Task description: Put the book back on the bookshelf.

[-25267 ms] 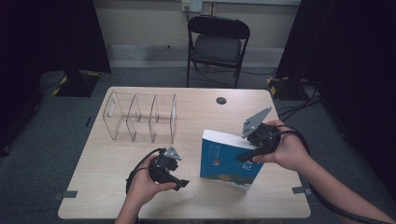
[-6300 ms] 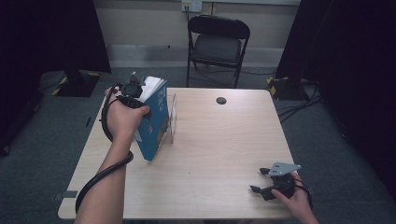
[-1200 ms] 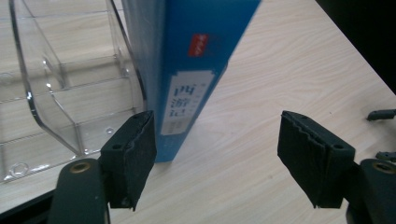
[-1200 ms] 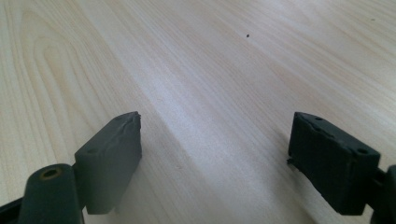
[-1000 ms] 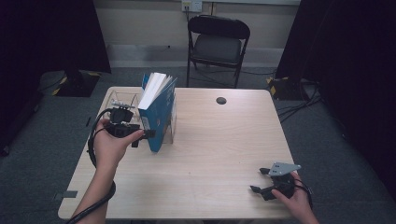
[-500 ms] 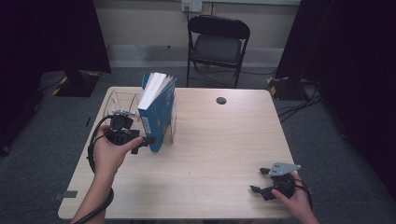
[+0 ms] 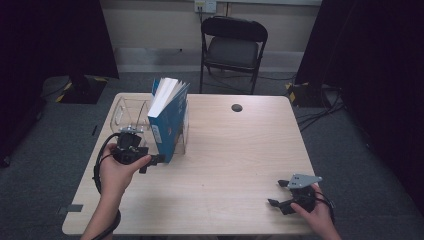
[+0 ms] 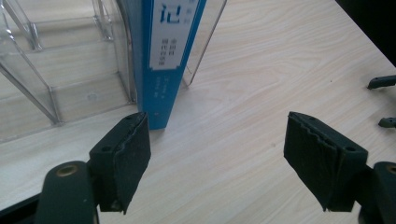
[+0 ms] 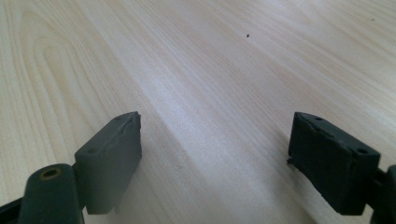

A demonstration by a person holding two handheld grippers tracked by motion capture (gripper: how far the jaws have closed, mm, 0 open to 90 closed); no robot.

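Left tongs (image 8: 217, 158), which I have just let spread apart and empty, sit just off the upright blue book's (image 8: 164, 56) spine in the clear rack (image 7: 125, 116), far nearer it than my idle, open right tongs (image 7: 278, 193) across the tabletop (image 7: 240, 150).

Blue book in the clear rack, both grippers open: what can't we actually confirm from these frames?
- Blue book: left gripper view, top edge cuts off the upper spine; small spine print unreadable.
- Clear rack: high view, the book hides its right slots; how deep the book sits is unclear.
- Left gripper: high view, too small to tell whether a jaw touches the book.
- Right gripper: its view shows bare tabletop.
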